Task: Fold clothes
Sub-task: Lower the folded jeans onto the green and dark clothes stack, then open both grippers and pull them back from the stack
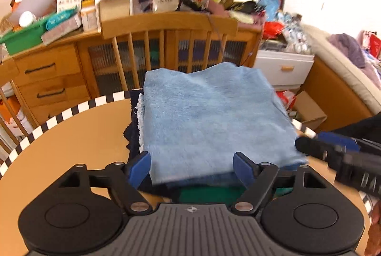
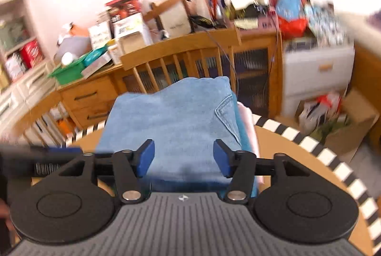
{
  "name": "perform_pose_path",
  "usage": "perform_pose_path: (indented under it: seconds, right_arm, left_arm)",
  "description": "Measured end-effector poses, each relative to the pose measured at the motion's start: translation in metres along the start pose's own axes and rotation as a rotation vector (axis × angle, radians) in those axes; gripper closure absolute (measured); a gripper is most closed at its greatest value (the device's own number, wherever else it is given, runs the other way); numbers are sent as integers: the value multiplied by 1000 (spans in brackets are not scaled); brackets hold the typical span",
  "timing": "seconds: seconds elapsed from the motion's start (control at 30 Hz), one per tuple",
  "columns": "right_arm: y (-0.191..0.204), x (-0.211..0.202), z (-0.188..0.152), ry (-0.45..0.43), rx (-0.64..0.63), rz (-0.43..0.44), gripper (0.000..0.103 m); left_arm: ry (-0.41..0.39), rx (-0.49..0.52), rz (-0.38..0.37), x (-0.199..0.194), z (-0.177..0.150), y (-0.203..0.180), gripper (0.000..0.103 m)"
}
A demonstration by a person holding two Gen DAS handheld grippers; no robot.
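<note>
Folded blue cloth (image 1: pixel 212 122) atop stacked clothes, seemingly unpressed between open left gripper (image 1: pixel 192 166) pads.

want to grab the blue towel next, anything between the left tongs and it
Nothing visible. The left tongs stand open right at the near edge of the light blue towel, which tops the pile on the table.

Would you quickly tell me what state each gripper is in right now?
Left gripper: open, holding nothing; its jaws straddle the near edge of the blue garment.
Right gripper: open, holding nothing, over the same stack.
</note>
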State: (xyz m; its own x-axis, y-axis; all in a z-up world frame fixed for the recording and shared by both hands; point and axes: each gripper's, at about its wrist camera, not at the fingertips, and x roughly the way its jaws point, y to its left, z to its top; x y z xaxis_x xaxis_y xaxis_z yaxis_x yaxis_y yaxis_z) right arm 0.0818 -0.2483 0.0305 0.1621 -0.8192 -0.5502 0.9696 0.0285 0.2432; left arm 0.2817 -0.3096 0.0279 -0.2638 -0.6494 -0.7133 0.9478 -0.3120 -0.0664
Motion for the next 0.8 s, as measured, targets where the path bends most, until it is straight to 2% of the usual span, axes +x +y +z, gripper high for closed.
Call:
perform_pose_path:
  seconds: [0.03, 0.1, 0.17, 0.47, 0.8]
  right_arm:
    - [3, -8, -6, -5, -17, -10, 42]
    - [9, -22, -19, -15, -43, -35, 34]
    - [14, -32, -30, -12, -49, -48, 32]
    - [25, -47, -50, 51, -32, -33, 30]
    - [27, -52, -48, 55, -23, -30, 29]
  left_arm:
    - [-3, -5, -6, -7, -5, -2, 20]
    - [6, -28, -16, -18, -14, -5, 16]
    - [24, -52, -15, -27, -26, -6, 8]
    - [43, -51, -2, -47, -57, -7, 8]
    - [32, -25, -14, -56, -62, -7, 10]
